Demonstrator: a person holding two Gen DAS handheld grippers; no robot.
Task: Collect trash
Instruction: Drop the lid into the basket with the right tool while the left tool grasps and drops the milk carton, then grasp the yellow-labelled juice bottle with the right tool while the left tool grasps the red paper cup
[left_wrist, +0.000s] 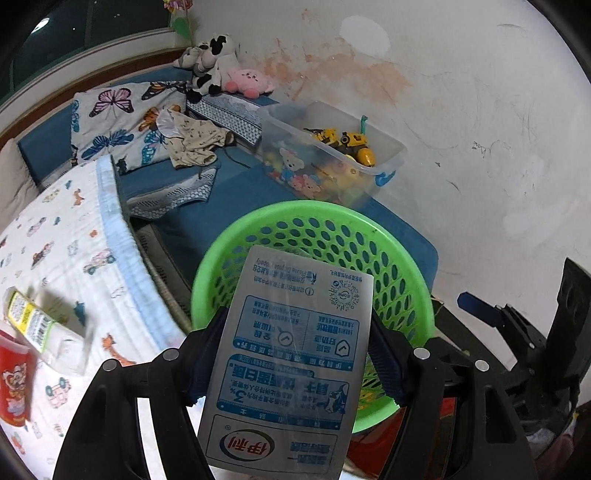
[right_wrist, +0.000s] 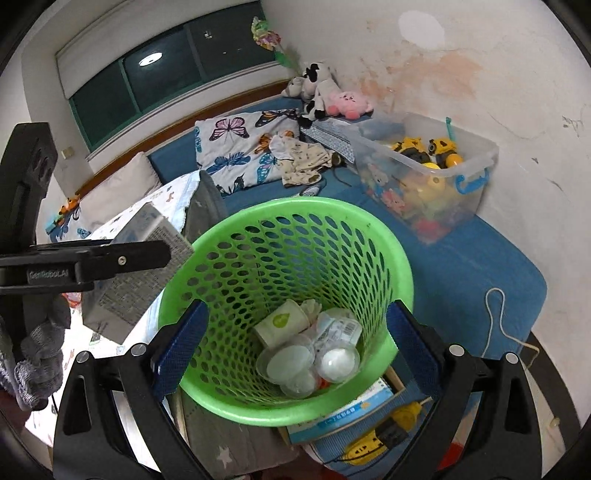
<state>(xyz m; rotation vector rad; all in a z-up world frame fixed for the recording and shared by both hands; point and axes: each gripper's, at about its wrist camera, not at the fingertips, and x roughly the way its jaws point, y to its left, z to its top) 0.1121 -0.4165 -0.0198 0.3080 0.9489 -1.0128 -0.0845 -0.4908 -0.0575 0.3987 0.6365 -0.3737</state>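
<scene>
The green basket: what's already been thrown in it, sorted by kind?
In the green basket, as far as the right wrist view shows:
Paper cups: 1
Clear plastic cups or lids: 3
Crumpled clear wrappers: 1
Total: 5, though the pieces overlap, so some may be hidden.

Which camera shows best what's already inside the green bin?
The right wrist view: it looks down into the bin at cups and wrappers. In the left wrist view, a milk carton hides the bin's inside.
</scene>
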